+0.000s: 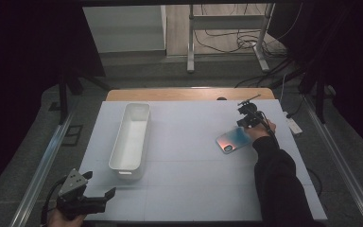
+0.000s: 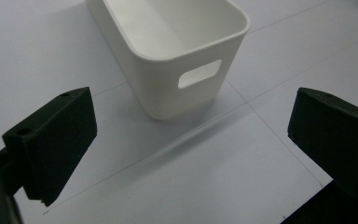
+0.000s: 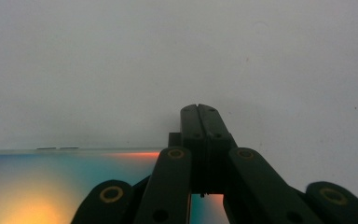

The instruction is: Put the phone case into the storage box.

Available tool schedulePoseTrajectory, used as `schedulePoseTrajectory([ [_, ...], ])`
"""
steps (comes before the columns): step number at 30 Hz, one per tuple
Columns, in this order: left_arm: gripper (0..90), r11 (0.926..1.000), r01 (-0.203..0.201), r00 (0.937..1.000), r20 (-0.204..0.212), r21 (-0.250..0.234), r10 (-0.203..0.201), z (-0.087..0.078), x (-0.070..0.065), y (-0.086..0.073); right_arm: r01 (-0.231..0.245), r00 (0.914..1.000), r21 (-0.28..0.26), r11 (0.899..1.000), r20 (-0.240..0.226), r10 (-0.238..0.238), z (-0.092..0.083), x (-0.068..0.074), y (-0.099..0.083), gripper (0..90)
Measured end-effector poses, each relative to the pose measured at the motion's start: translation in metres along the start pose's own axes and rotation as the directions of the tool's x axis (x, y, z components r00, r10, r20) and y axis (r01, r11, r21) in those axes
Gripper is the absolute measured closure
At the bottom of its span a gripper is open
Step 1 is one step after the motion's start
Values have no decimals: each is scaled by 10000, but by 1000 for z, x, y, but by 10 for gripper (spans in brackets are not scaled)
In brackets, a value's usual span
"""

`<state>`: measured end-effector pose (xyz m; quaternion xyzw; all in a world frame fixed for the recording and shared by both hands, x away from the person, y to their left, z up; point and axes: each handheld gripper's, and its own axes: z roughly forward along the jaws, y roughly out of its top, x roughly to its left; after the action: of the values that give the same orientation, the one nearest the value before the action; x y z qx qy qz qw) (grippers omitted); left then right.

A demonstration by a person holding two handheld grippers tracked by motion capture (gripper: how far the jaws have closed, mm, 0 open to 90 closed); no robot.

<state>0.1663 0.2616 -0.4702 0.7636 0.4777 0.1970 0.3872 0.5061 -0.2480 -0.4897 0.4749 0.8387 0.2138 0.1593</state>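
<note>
Black hand-held gripper (image 1: pixel 248 118) w/ brass-ringed screws, grey 3-cornered plate on left hand-held gripper (image 1: pixel 105 197), prob. black sleeve (image 1: pixel 276 184).

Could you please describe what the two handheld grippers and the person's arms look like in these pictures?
Both grippers are black. The left gripper carries a grey three-cornered plate on top, a dark cable trails from it, and its jaws end in thick wedge-shaped pads. The right gripper has flat black linkage bars with brass-coloured rivets. The right arm wears a long black sleeve.

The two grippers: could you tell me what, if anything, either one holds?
Nothing: the left gripper is open beside the bin; the right gripper is shut, empty, over the phone.
</note>
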Motion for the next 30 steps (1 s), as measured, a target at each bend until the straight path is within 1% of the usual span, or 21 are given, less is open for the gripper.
schedulePoseTrajectory([
  [5,19,10000,7,10000,-7,-17,-7,0,0,0,-21,10000,29,10000,1,21,3,0,1,895],
  [8,19,10000,11,10000,3,-18,-11,0,0,0,-8,10000,139,9999,30,8,7,-1,0,895],
  [14,19,10000,-1,10000,-15,-9,1,0,0,0,-28,10000,190,9998,-11,28,9,-1,0,895],
  [20,19,10000,-5,10000,-7,0,5,0,0,0,-14,10000,348,9994,-61,16,7,-3,-2,895],
  [25,19,10000,0,10000,-28,10,0,0,0,0,-14,9999,608,9982,-168,24,2,-6,-7,895],
  [30,19,10000,6,10000,-31,17,-6,0,0,0,2,9995,693,9976,-315,20,-3,-8,-14,895],
])
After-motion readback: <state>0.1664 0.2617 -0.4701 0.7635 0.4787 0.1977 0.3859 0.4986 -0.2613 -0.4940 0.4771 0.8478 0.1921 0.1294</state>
